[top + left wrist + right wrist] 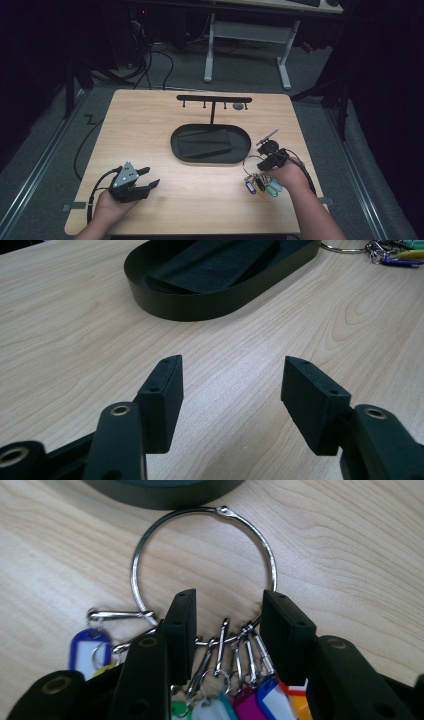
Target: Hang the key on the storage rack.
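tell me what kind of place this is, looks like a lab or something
Probably a lab or workshop set up for recording manipulation demos. A light wooden table stands on grey carpet amid dark curtains, with loose cables on the floor behind and a white-legged desk beyond. A person holds the left gripper.

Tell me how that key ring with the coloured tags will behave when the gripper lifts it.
The key ring is thin bare metal, so it may slip between the right gripper jaws. The tags hang on loose clips, so they'll probably dangle and swing. It looks light.
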{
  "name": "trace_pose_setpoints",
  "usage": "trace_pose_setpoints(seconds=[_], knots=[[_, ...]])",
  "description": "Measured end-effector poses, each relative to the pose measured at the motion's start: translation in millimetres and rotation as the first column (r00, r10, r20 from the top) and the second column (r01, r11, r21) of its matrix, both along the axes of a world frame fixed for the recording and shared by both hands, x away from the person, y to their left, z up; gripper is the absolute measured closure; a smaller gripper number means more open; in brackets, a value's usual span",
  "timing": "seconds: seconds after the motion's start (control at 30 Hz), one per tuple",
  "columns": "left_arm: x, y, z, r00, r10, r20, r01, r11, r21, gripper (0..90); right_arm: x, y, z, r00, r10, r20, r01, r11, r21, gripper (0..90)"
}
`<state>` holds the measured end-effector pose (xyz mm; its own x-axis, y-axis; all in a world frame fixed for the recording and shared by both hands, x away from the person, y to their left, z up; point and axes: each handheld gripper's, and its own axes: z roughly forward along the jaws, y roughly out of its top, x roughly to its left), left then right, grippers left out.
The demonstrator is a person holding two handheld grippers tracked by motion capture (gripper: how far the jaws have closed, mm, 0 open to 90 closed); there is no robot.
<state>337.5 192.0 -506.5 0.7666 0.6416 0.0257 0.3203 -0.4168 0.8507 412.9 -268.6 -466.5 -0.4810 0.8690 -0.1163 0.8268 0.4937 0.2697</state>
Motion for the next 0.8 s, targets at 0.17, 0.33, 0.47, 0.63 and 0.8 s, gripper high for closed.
trace_pose_setpoints(seconds=[0.17, 0.33, 0.47, 0.63, 0.8], knots=[[-2.6, 1.7, -1.4, 0.9998, -0.011, -0.017, 0.012, 0.9998, 0.014, 42.1, 12.8, -4.9, -9.4, 0.9989, -0.015, -0.044, 0.015, 1.0, -0.009, 64.9], [-7.6, 1.0, 1.8, 0.9998, -0.017, 0.009, 0.016, 0.9997, 0.02, 42.2, 22.4, -5.1, -15.5, 0.9963, -0.032, -0.079, 0.03, 0.999, -0.019, 66.4], [-9.8, -0.7, 2.5, 0.9996, -0.023, 0.017, 0.022, 0.9995, 0.022, 42.6, 27.7, -5.8, -21.7, 0.9954, -0.045, -0.085, 0.041, 0.998, -0.041, 68.0], [-12.3, -3.9, 2.5, 0.9991, -0.033, 0.026, 0.032, 0.9988, 0.036, 42.3, 31.3, -9.8, -22.0, 0.9919, -0.046, -0.118, 0.045, 0.999, -0.015, 82.7], [-13.2, -3.5, 1.2, 0.9993, -0.027, 0.027, 0.025, 0.9985, 0.048, 42.3, 22.9, -3.9, -22.1, 0.9929, -0.02, -0.117, 0.013, 0.998, -0.065, 84.8]])
